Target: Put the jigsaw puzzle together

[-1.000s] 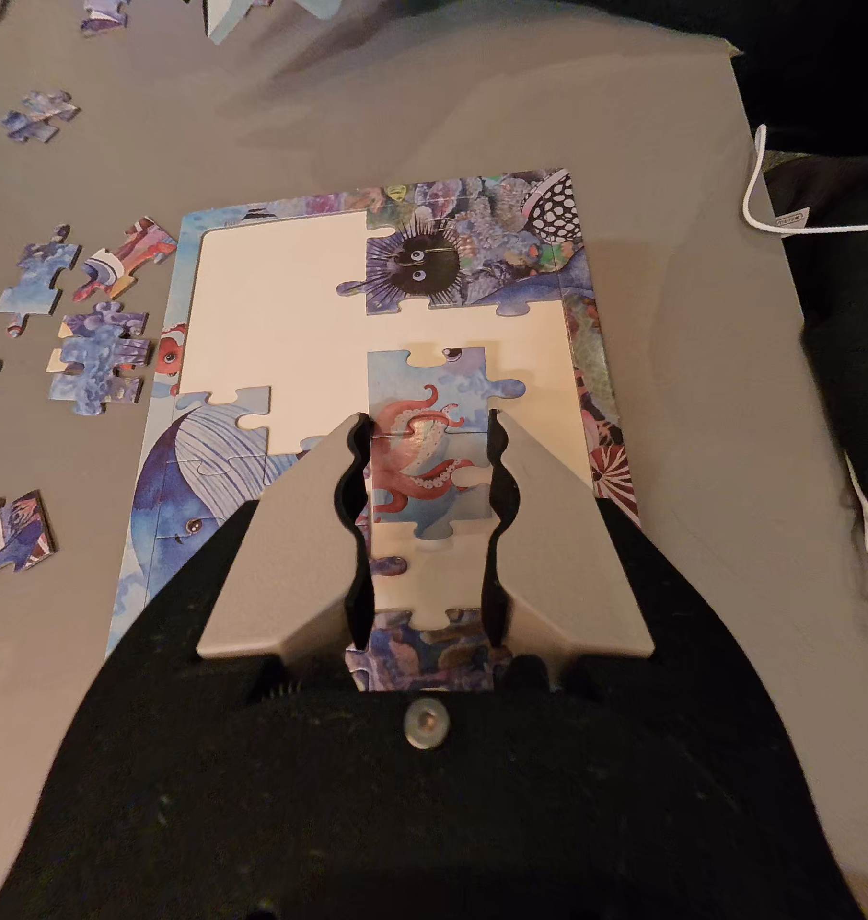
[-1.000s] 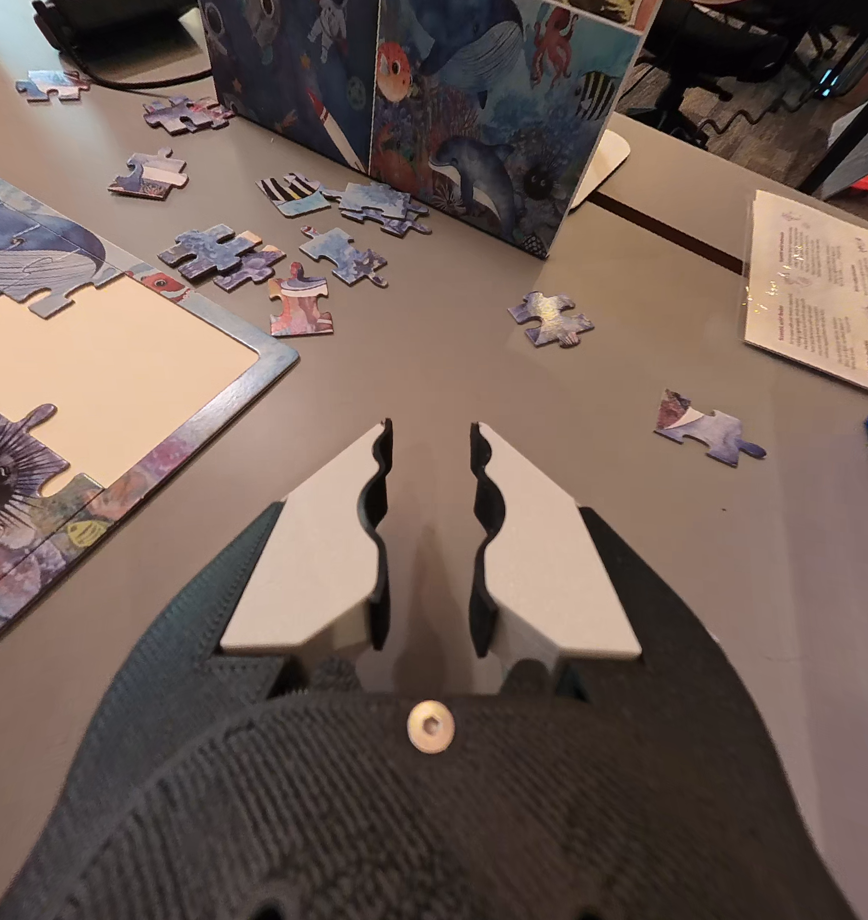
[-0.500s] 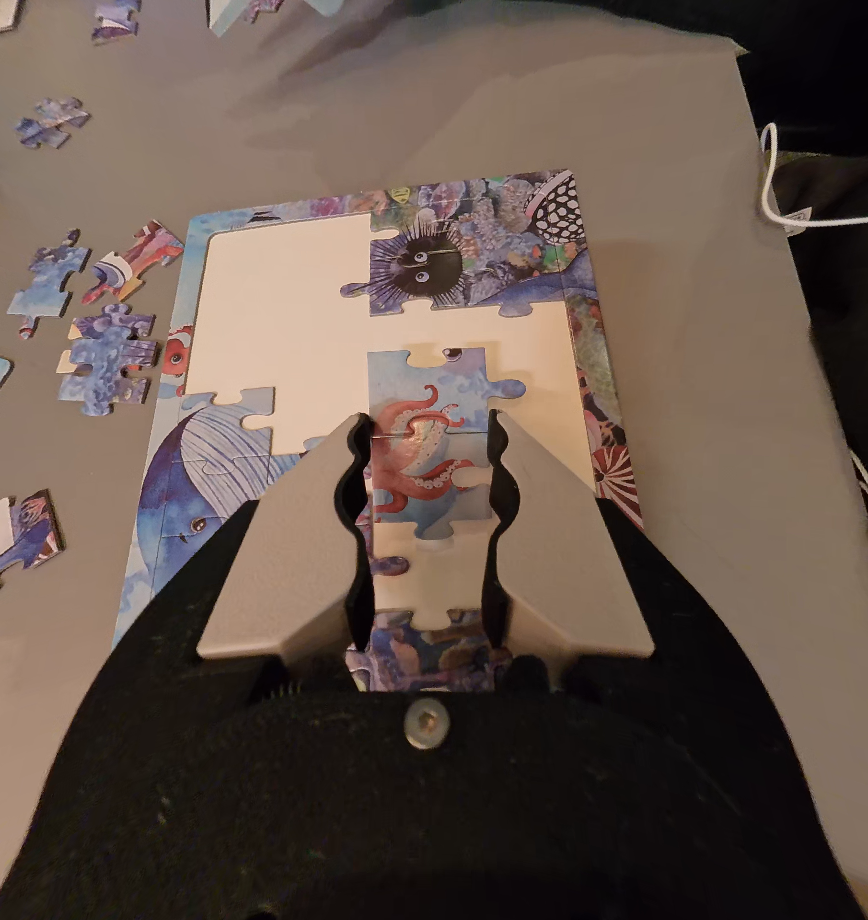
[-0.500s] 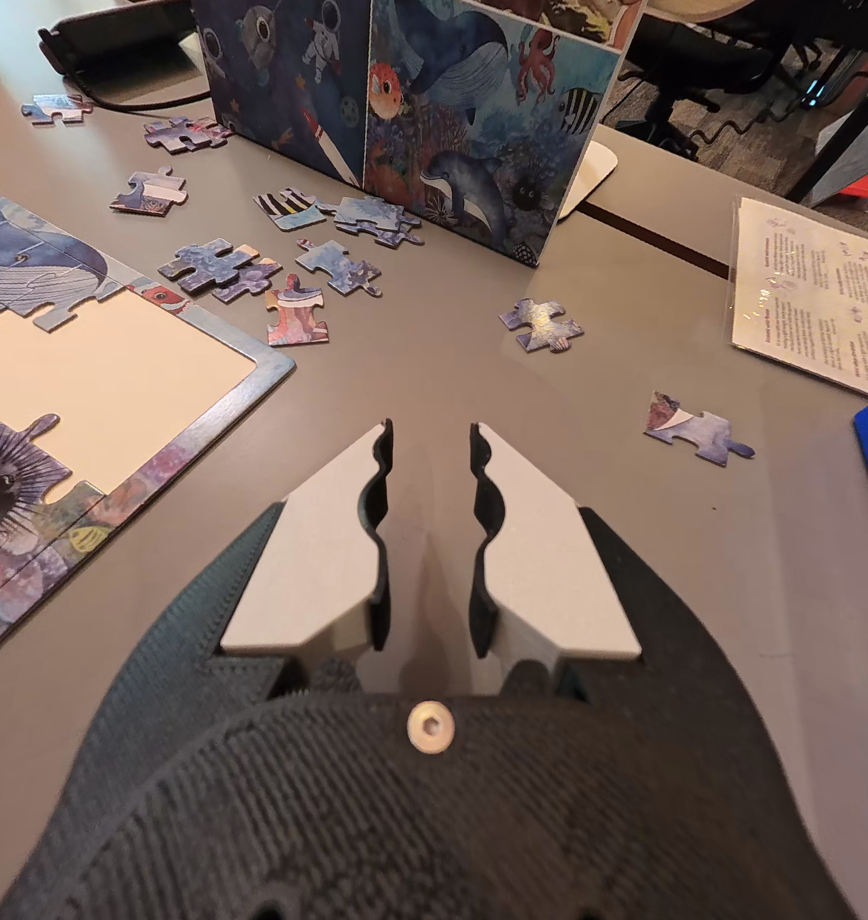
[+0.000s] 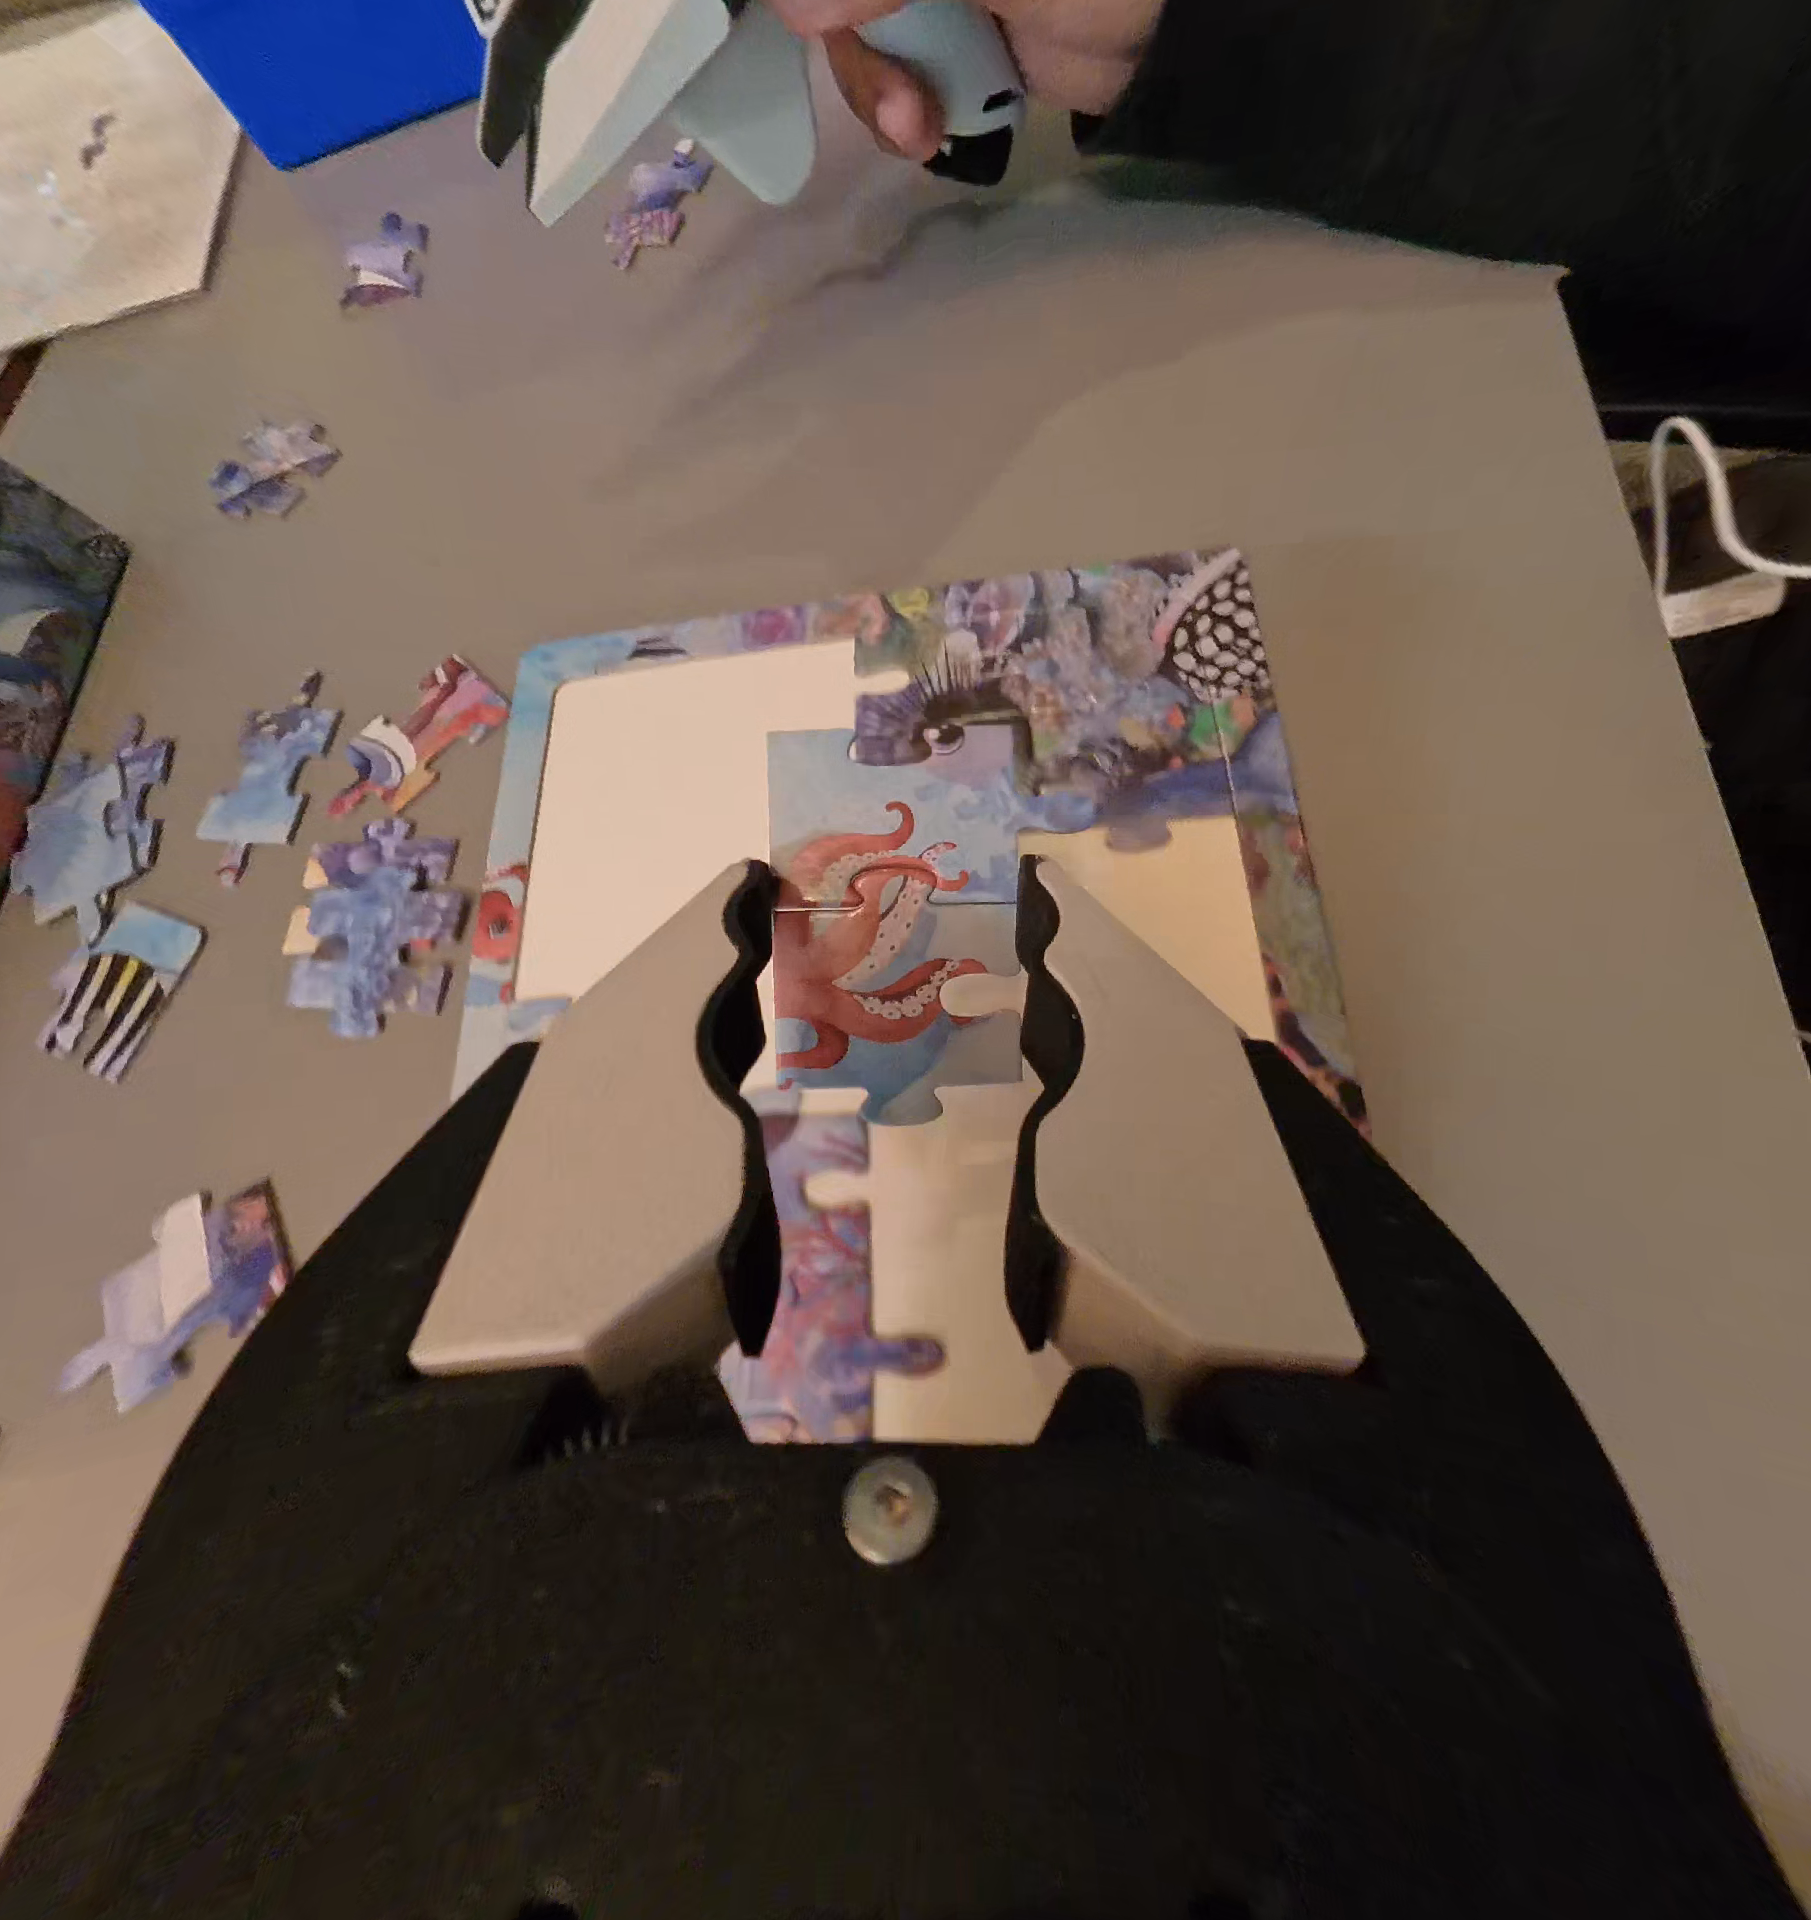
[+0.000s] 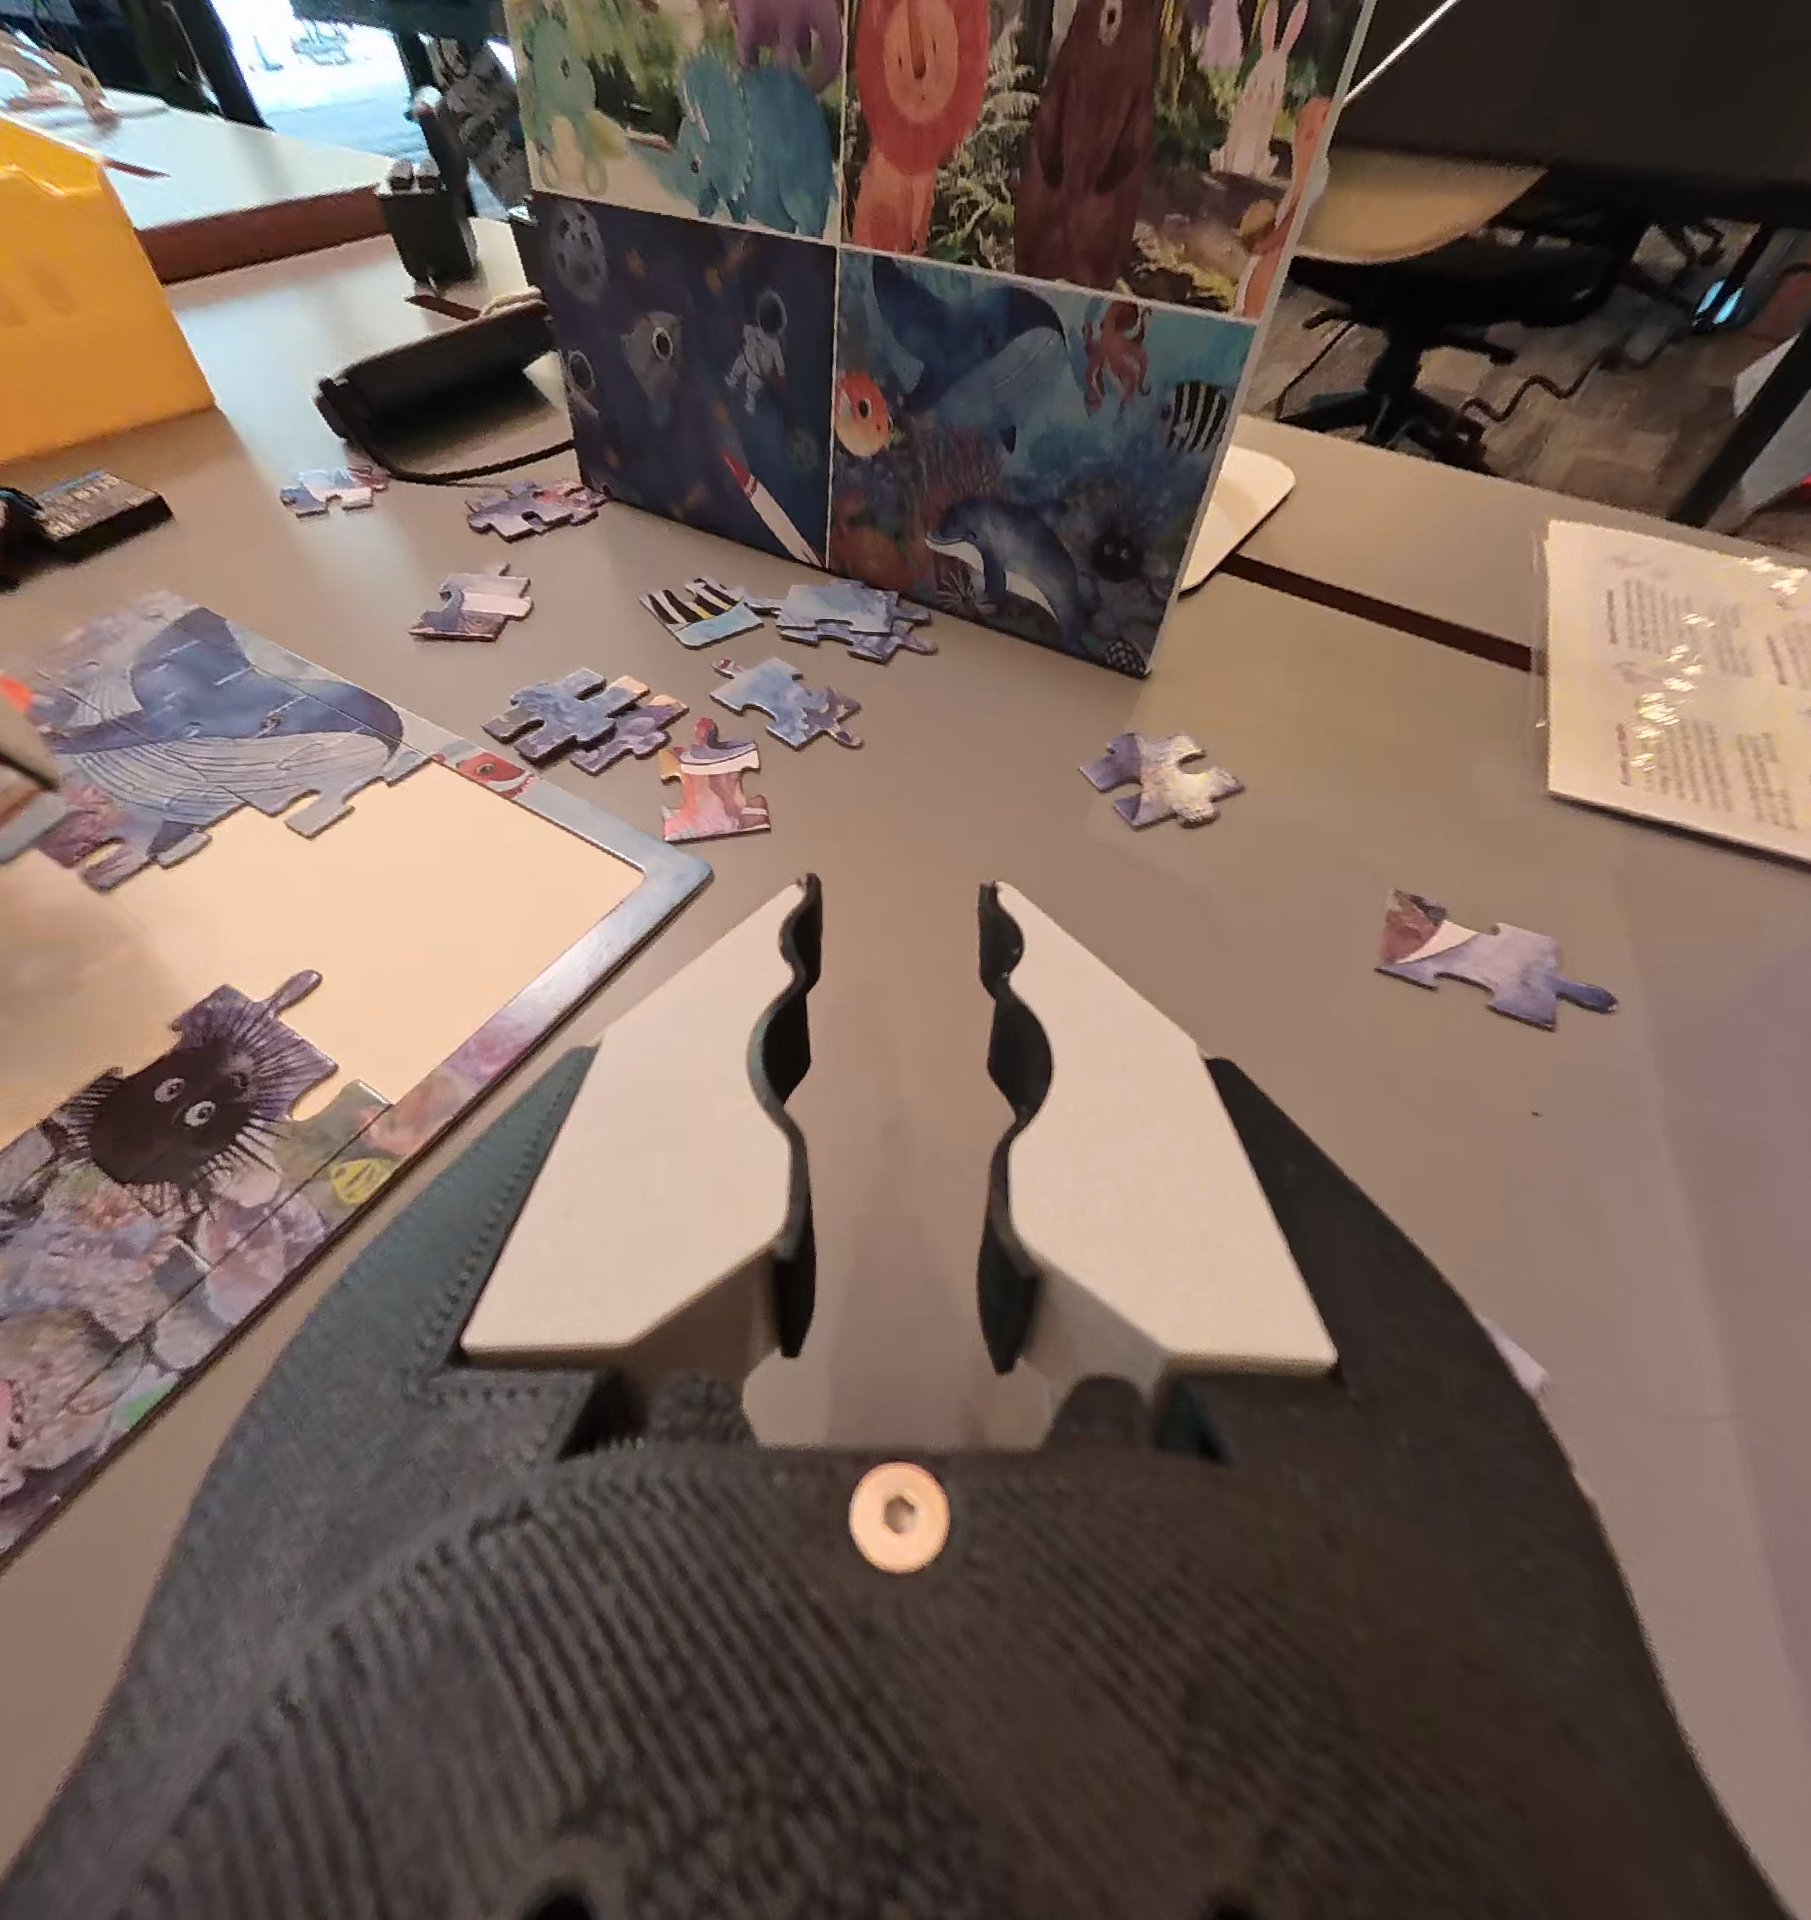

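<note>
Both sets of jaws differ: those of the left gripper point(image 5: 896, 883) are clamped on the two side edges of a joined pair of octopus pieces point(image 5: 885, 935), while those of the right gripper point(image 6: 899, 899) stand apart with nothing between them.

From the left wrist view, the octopus pieces are held over the pale, unfilled middle of the puzzle tray point(image 5: 652, 790), which lies flat on the grey table point(image 5: 984, 436). Their far edge overlaps the near edge of a placed cluster showing a black spiky sea urchin point(image 5: 942, 722) in the tray's far right corner. Whether the held pieces touch the tray cannot be told. Coral-patterned pieces point(image 5: 813, 1247) fill the tray near the gripper's base. Loose pieces point(image 5: 376, 925) lie scattered on the table to the left of the tray. Farther off, the right gripper is seen held in a person's hand point(image 5: 911, 73), near a blue object point(image 5: 329, 73) and a white sheet point(image 5: 70, 208).

From the right wrist view, the open right gripper hangs over bare table just beside the tray's corner. Whale pieces point(image 6: 215, 727) fill the tray's far side. Beyond the loose pieces stands an upright puzzle box point(image 6: 880, 312) with animal and sea pictures. A yellow crate point(image 6: 49, 301) sits far left and a printed sheet in a clear sleeve point(image 6: 1711, 696) lies to the right, with a single loose piece point(image 6: 1483, 961) near it.
</note>
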`<state>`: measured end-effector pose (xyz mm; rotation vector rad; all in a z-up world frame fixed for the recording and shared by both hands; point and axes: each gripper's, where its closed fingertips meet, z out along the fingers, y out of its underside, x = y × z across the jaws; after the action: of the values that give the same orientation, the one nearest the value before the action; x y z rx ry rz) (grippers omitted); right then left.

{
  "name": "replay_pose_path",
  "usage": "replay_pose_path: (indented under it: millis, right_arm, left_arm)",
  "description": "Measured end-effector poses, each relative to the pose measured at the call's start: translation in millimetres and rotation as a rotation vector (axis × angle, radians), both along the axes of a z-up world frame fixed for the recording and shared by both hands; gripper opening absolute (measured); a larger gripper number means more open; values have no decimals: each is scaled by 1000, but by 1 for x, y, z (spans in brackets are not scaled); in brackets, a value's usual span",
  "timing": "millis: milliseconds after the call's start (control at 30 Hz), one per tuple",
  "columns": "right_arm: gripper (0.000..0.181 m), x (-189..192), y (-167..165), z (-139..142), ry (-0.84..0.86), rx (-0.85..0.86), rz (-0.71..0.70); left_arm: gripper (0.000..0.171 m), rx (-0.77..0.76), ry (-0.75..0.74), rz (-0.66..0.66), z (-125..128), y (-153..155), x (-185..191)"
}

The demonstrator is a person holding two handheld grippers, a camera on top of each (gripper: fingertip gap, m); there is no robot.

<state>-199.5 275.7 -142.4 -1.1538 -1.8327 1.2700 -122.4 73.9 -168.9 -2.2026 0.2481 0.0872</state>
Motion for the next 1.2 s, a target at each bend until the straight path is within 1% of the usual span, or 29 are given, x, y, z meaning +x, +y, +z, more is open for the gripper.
replay_pose_path:
  millis: [67, 167, 233, 267, 333, 433, 500, 633, 833, 900, 1100, 1200]
  right_arm:
    - [28, 1, -1, 1, 14, 23, -3]
    - [28, 4, -7, 1, 13, 13, 19]
    - [28, 6, -11, 2, 18, -1, 35]
    - [27, 6, -11, 3, 21, -5, 41]
    - [27, 8, -12, 4, 25, -8, 48]
    - [27, 9, -13, 8, 31, -27, 62]
    - [27, 10, -14, 10, 32, -47, 71]
    - [28, 11, -16, 9, 25, -63, 82]
    - [28, 11, -19, 6, 10, -47, 93]
    - [28, 11, -20, 5, 5, -42, 95]
    - [28, 12, -21, 5, 2, -43, 100]
    - [28, 13, -21, 5, 3, -46, 102]
  left_arm:
    - [46, -62, 9, 2, -3, 15, -9]
    - [46, -165, 65, 20, -18, 32, -42]
    - [46, -205, 14, 17, -29, 42, -57]
    - [46, -219, -22, 14, -33, 47, -60]
    - [46, -226, -50, 11, -38, 55, -67]
    - [46, -262, -31, -6, -46, 63, -69]
    - [46, -265, -44, -14, -46, 66, -69]
    - [46, -284, -85, -5, -47, 64, -69]
    - [46, -314, -59, -4, -46, 56, -68]
    - [46, -315, -47, 5, -46, 53, -72]
    - [46, -295, -107, 6, -47, 51, -74]
    - [46, -294, -106, 6, -47, 51, -74]
